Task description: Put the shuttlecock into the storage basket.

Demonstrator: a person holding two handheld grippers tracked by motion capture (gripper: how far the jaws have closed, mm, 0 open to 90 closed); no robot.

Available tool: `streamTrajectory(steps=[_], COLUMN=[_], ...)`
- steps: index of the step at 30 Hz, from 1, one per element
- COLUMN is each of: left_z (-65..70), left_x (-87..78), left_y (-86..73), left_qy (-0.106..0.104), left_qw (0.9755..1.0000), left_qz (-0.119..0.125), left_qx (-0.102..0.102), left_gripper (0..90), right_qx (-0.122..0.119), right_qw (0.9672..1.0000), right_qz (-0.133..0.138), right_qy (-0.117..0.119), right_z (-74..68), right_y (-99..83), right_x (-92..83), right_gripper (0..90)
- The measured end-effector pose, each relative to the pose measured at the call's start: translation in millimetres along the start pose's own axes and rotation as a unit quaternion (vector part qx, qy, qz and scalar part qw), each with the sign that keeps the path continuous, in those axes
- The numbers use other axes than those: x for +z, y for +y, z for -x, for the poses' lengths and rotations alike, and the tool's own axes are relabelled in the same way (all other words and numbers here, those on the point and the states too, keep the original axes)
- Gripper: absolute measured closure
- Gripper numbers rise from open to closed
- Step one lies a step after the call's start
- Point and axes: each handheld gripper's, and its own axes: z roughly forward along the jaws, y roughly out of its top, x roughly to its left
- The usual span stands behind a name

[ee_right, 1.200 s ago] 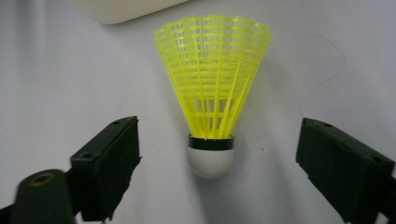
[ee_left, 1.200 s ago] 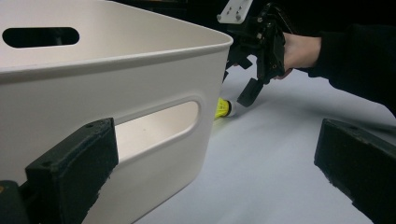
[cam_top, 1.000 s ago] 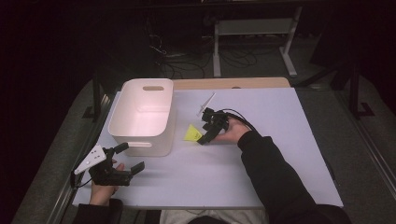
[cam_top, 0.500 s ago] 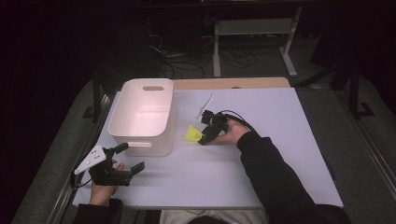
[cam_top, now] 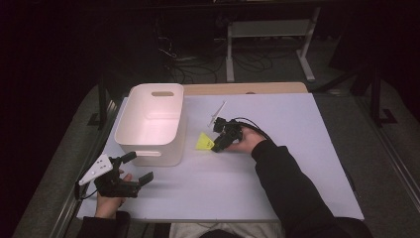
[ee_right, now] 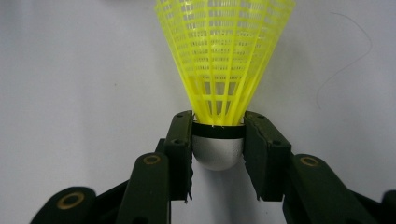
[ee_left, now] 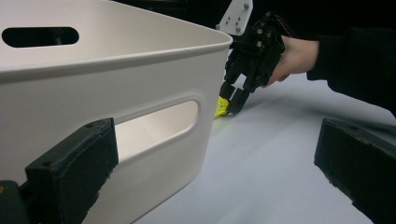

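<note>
Right gripper view: we see the right claw (ee_right: 218, 151) with its two black jaws set against either side of the white rounded cork of a yellow shuttlecock (ee_right: 222, 70). The jaws have just been closing, and the pads now meet the cork at its black band, so the shuttlecock is gripped at its base. Its yellow mesh skirt fans away from the claw, over the pale surface of the table (ee_right: 70, 70).

High view: we find the right claw (cam_top: 218, 145) near the middle of the table (cam_top: 307, 148), held by the person's right hand (cam_top: 246, 141), whose dark sleeve comes in from the near right. The shuttlecock (cam_top: 203, 143) lies at the claw's left tip, just right of a white bin (cam_top: 151, 124). The bin stands on the left part of the table with a slot handle in its far wall and another in its near wall.

The left claw (cam_top: 132, 170) rests at the near left corner of the table, held by the left hand (cam_top: 110, 201), just near of the bin. Its jaws stand wide apart with nothing between them.

Left gripper view: we see the left claw's (ee_left: 224, 186) two black pads far apart, the bin's (ee_left: 116, 93) near wall close ahead, and beyond the bin's corner the right claw (ee_left: 231, 103) at the shuttlecock (ee_left: 220, 106).
</note>
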Motion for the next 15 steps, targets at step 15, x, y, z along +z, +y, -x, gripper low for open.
streamTrajectory(steps=[15], left_z=[0.0], left_x=[0.2], left_y=[0.0], left_qy=[-0.001], left_qw=[1.0000], left_qz=[0.000], left_qx=[0.000], left_gripper=[0.0], right_qx=[0.002], right_qw=[0.9999], right_qz=[0.008], right_qy=[-0.007], right_z=[-1.3], right_y=[-0.4], right_x=[-11.8], right_gripper=[63.3])
